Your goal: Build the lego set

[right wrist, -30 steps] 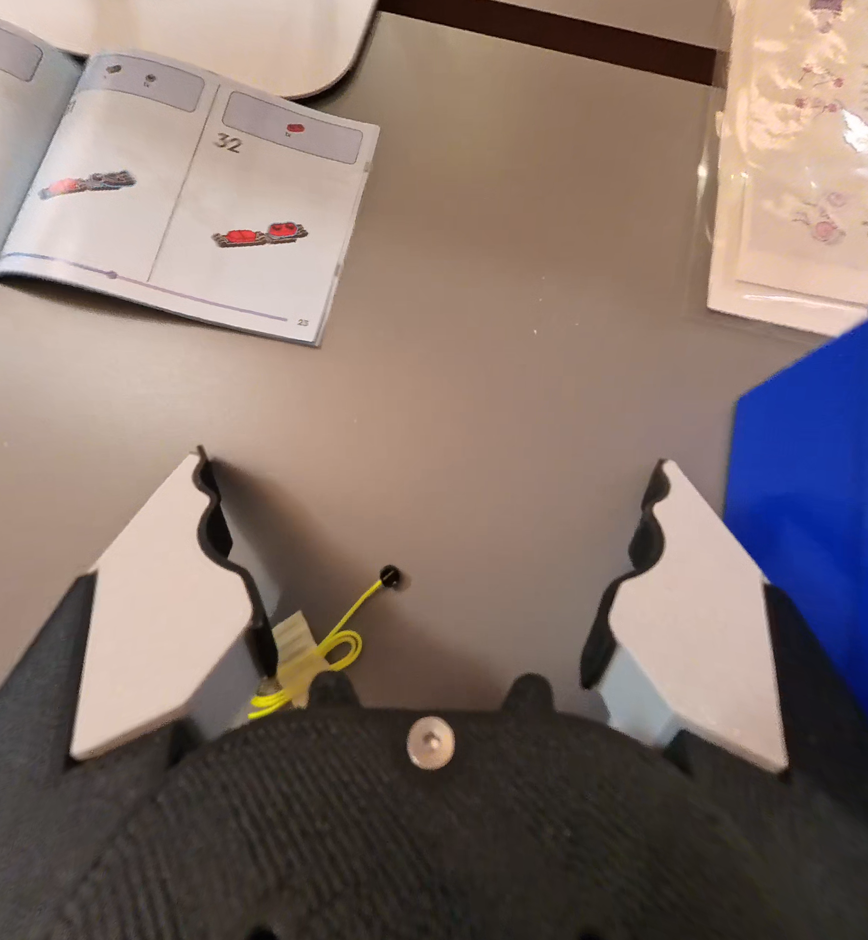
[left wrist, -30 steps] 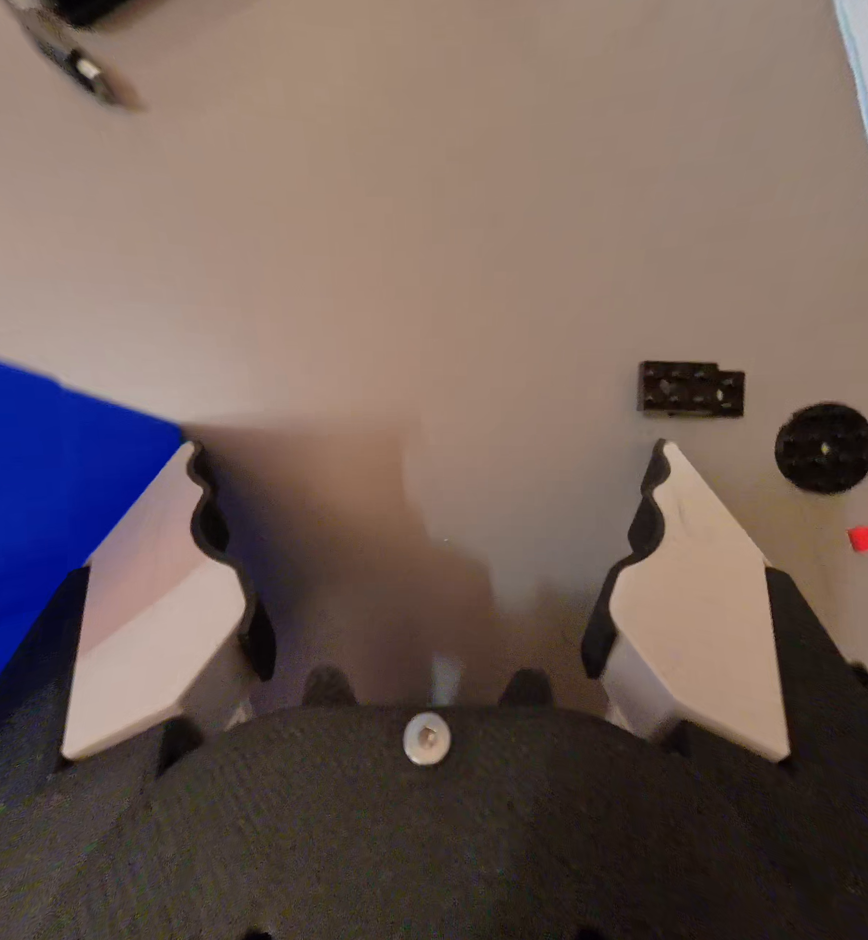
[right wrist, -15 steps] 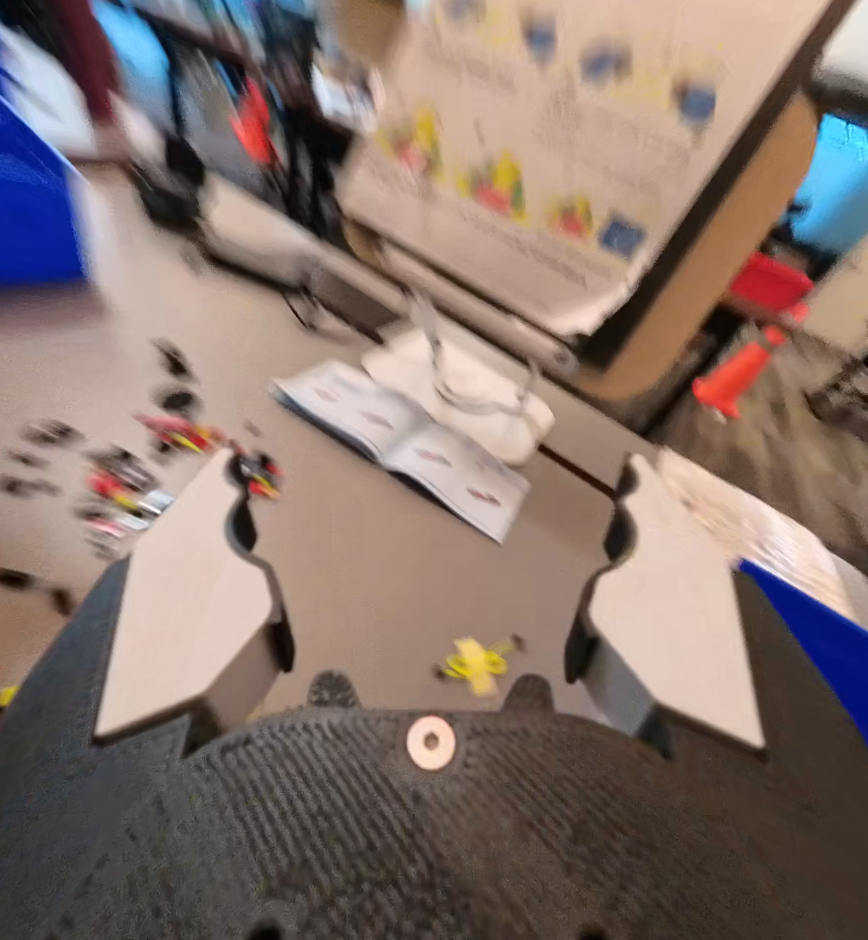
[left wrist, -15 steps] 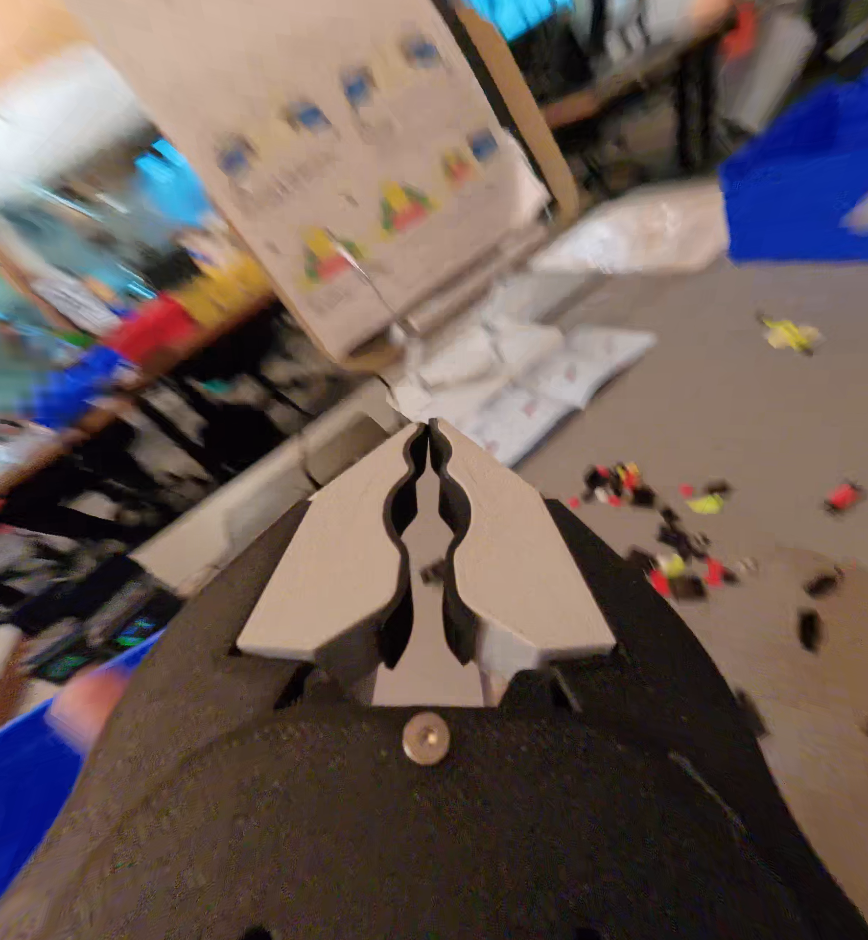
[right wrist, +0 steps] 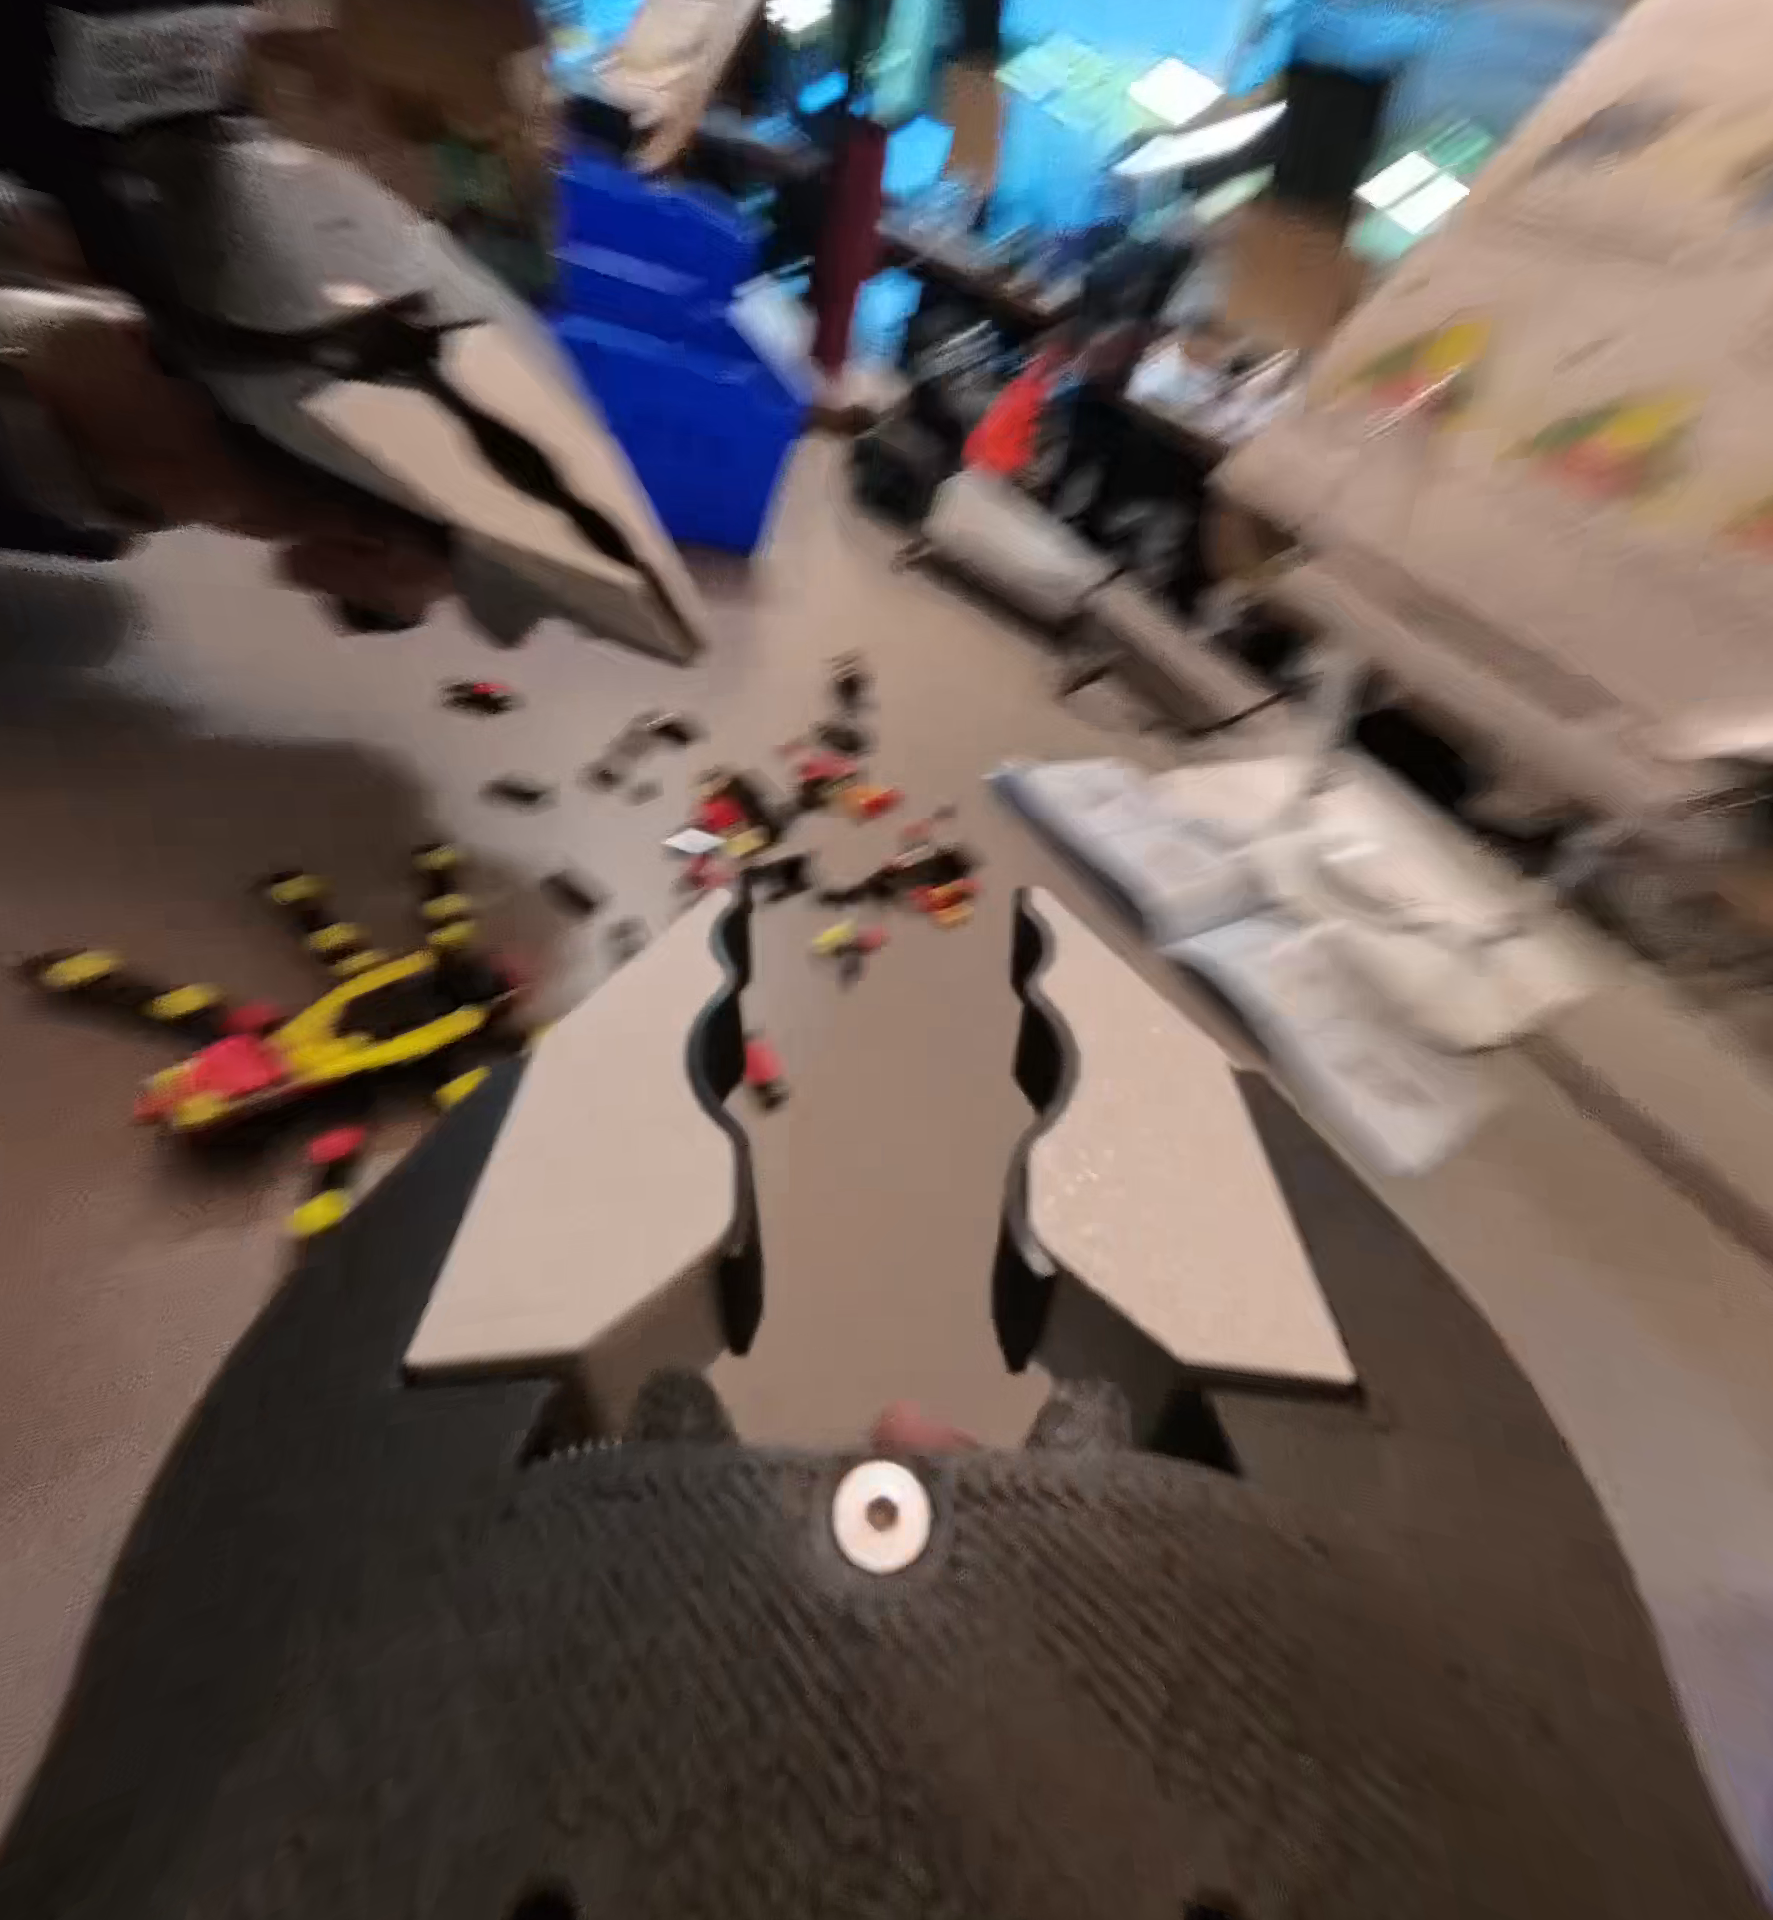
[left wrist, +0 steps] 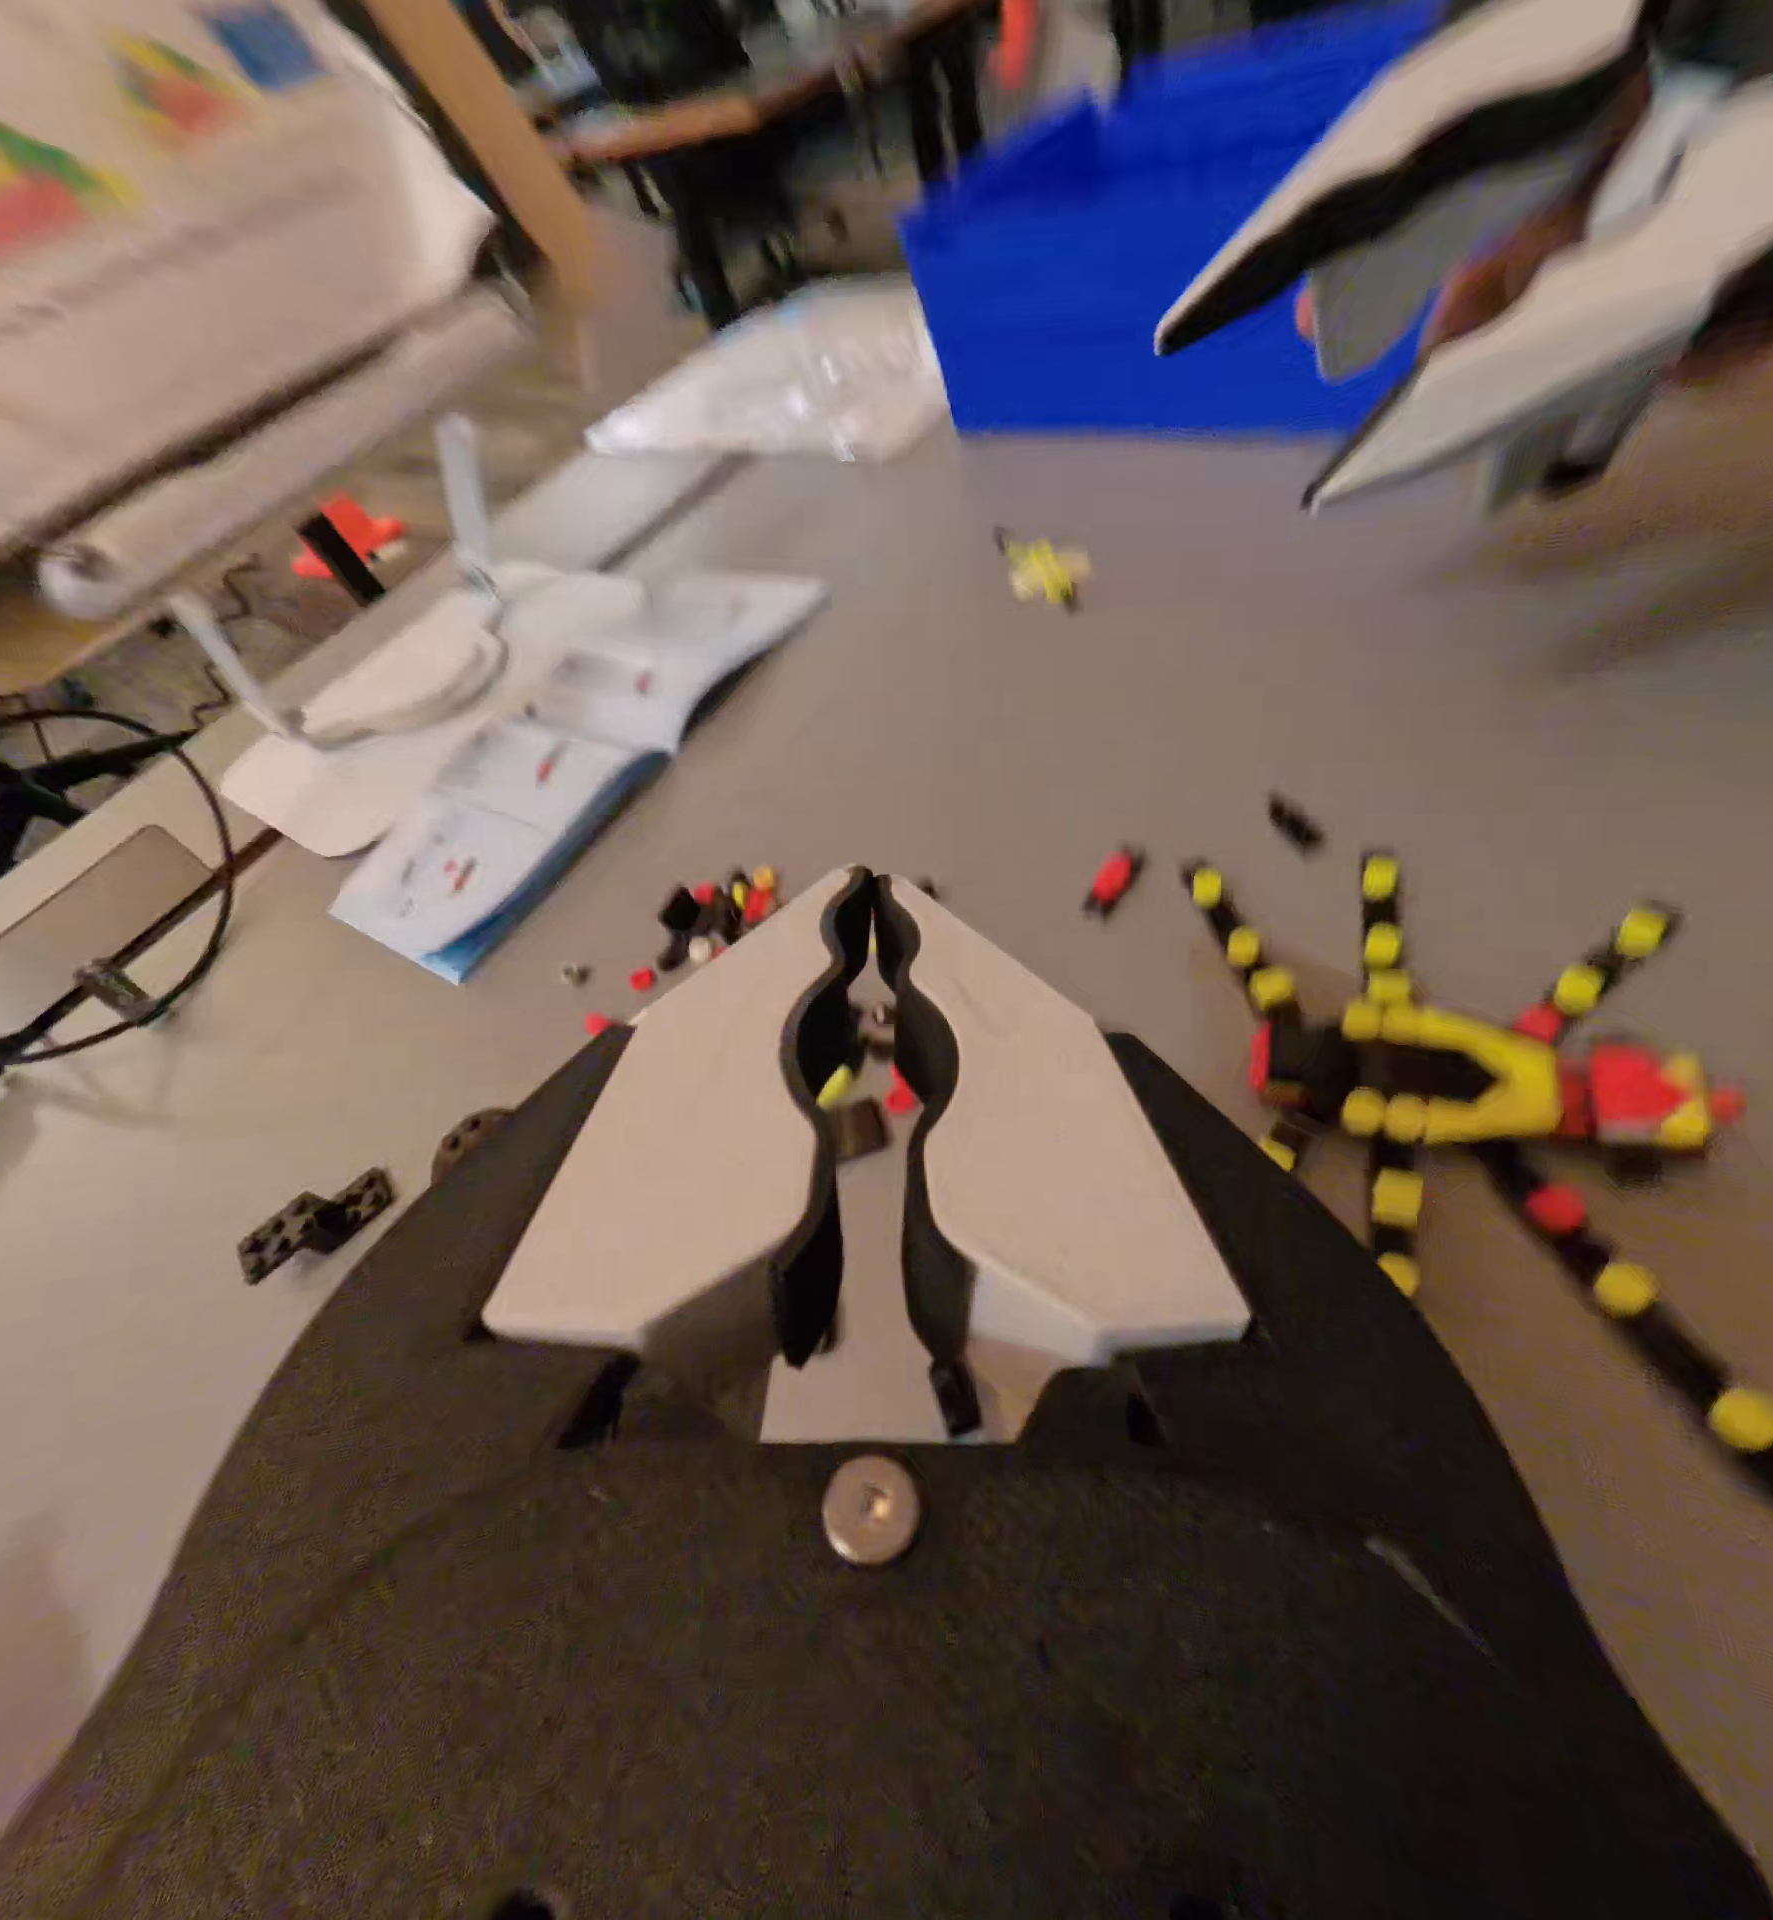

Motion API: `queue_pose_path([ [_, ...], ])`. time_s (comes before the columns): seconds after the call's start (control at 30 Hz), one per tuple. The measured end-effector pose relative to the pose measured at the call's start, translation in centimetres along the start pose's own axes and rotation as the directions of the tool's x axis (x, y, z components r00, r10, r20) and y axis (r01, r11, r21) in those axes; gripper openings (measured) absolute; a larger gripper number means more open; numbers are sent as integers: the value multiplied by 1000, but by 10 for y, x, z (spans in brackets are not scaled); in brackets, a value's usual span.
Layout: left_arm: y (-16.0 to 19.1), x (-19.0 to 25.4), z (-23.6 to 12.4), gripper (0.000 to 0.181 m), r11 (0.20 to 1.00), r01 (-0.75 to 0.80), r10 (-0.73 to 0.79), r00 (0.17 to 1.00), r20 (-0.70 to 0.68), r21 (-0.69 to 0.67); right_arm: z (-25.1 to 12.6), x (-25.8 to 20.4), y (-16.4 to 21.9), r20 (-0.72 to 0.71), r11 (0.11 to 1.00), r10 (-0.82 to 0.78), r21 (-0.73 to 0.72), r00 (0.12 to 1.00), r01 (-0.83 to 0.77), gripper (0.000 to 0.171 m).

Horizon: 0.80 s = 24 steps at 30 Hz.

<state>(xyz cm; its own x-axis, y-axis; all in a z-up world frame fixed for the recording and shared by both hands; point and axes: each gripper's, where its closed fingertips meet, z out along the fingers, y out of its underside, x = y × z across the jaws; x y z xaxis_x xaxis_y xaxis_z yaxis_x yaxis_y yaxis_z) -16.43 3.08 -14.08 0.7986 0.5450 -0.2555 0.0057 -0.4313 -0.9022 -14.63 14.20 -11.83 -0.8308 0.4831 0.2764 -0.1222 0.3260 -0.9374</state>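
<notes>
Hovering both tools above the grey surface [left wrist: 965, 727], neither one carrying anything: your left tool [left wrist: 869, 883] has its tips pressed together on nothing, and your right tool [right wrist: 877, 914] sits with its jaws parted and empty. Over on your right in the left wrist view lies the half-built lego model [left wrist: 1464, 1081], a yellow, black and red body with beaded legs splayed flat on the surface. Loose pieces [left wrist: 721, 920] are scattered just ahead of the left tool's tips, with a black holed brick [left wrist: 316, 1221] off to the left and a small red piece [left wrist: 1110, 881] between the pile and the model. The open instruction booklet [left wrist: 560, 790] rests beyond the pile.

Looks to me like you're lining up a pick, so slow down first, because both views are smeared with motion. Check the booklet for the piece you need, then part the left tool's jaws before you drop in. Come straight down on one lone piece at the pile's edge, or you'll likely scatter its neighbours, and keep the right tool well apart from those thin legs
</notes>
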Motion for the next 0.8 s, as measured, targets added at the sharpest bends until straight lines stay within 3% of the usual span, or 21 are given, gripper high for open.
queue_pose_path([
  [0.07,15,7,7,0,991,-118,118,993,-9,-64,6,-22,23,184,985,137,-127,973,-114,33],
  [0.1,14,11,8,5,992,-124,123,992,-23,-38,5,-31,32,247,969,190,-201,950,-142,14],
  [0.13,10,17,9,26,996,-89,89,994,-59,0,4,-37,38,281,958,214,-246,936,-145,7],
  [0.23,10,34,11,76,993,109,-116,963,-243,-43,5,-40,57,272,954,120,-298,955,-35,11],
  [0.3,13,39,15,91,969,217,-244,912,-329,-117,7,-37,68,244,948,19,-312,969,60,30],
  [0.37,16,42,17,69,956,246,-291,873,-391,-162,3,-41,81,270,922,-3,-372,963,108,0],
  [0.43,14,33,22,33,967,214,-251,895,-368,-137,2,-43,90,277,903,74,-427,958,54,0],
  [0.47,8,26,24,15,973,210,-229,916,-330,-94,2,-42,91,266,902,111,-432,958,15,6],
  [0.5,2,20,23,0,976,210,-216,929,-301,-51,4,-38,91,234,906,134,-423,963,-23,31],
  [0.53,-3,16,21,0,977,213,-210,938,-276,-18,4,-32,90,194,908,145,-417,970,-52,49],
  [0.63,-3,3,16,0,974,228,-222,956,-190,13,-1,-12,84,54,908,111,-412,992,-79,80],
  [0.73,6,-39,13,0,993,117,-114,985,131,-15,3,-1,70,-47,906,44,-420,998,-60,78],
  [0.8,7,-46,10,0,995,99,-95,974,205,-12,5,-3,72,-71,893,-8,-449,997,-25,70],
])
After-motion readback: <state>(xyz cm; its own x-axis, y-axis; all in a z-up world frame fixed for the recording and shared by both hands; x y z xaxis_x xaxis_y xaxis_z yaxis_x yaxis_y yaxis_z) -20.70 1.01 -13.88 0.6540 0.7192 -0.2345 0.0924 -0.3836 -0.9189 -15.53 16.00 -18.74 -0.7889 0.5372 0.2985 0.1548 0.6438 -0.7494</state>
